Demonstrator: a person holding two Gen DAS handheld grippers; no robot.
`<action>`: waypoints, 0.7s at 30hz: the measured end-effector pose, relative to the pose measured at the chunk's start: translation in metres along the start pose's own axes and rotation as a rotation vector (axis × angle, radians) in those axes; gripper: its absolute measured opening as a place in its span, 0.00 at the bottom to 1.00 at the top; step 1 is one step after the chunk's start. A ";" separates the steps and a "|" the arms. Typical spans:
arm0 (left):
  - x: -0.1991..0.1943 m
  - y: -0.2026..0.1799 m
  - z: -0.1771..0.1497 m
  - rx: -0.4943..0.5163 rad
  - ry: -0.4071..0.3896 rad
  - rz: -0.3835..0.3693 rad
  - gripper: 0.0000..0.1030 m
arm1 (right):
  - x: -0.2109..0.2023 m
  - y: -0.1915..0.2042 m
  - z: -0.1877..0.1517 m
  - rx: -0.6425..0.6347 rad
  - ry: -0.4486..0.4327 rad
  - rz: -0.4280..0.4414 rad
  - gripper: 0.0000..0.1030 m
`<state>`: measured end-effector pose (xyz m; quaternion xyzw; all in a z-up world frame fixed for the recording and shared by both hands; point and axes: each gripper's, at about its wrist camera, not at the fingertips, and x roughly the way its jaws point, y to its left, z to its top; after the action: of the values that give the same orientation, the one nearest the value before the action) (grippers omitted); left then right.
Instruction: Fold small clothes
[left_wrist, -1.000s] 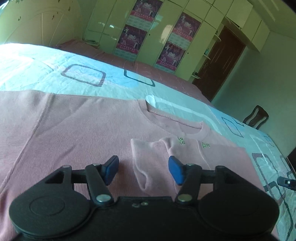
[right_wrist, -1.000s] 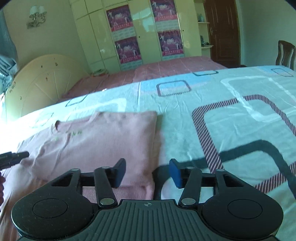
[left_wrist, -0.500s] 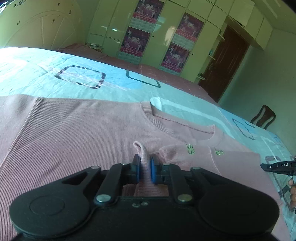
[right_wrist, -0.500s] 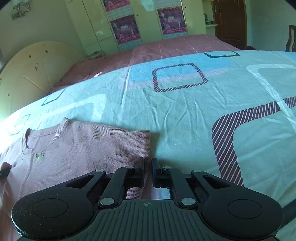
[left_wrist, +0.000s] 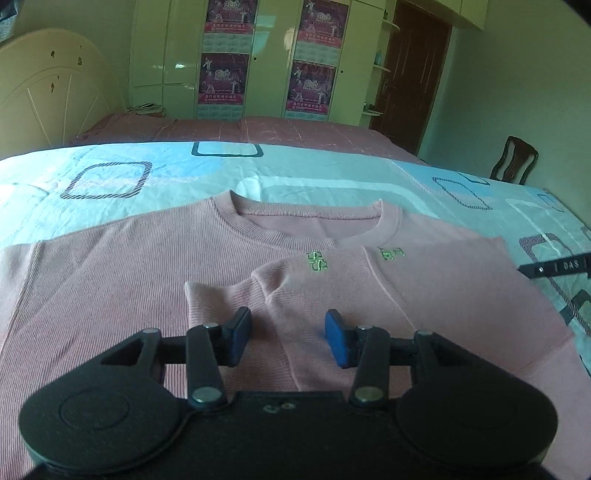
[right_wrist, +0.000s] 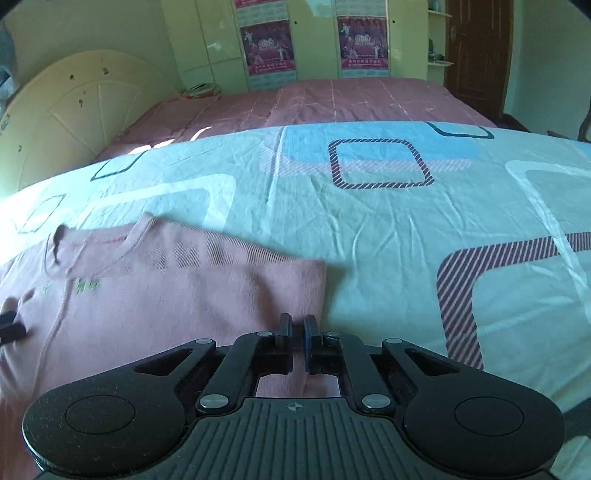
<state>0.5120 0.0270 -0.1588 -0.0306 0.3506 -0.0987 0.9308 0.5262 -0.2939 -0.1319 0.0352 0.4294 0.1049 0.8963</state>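
Lying limp on the bed (right_wrist: 369, 221), the soft, light shirt (left_wrist: 147, 277) is being released by the opening left tongs (left_wrist: 288, 341); its folded edge is being pinched by the clenched right tongs (right_wrist: 297, 341).

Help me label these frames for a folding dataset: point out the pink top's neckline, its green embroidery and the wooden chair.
neckline (left_wrist: 295, 230): left wrist view, on the ribbed front collar band.
green embroidery (left_wrist: 317, 261): left wrist view, on the left-hand green motif.
wooden chair (left_wrist: 514, 159): left wrist view, on its dark backrest.
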 end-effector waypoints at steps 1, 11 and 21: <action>-0.004 0.000 -0.002 0.006 -0.004 -0.017 0.42 | -0.007 0.004 -0.012 -0.020 0.011 -0.007 0.07; -0.031 -0.015 -0.019 0.075 0.008 -0.029 0.45 | -0.073 0.025 -0.068 0.002 -0.106 0.000 0.07; -0.032 0.002 -0.022 0.033 0.036 -0.013 0.46 | -0.053 0.029 -0.075 0.066 -0.012 -0.034 0.07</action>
<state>0.4744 0.0359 -0.1546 -0.0159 0.3653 -0.1108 0.9241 0.4310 -0.2790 -0.1341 0.0582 0.4277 0.0750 0.8989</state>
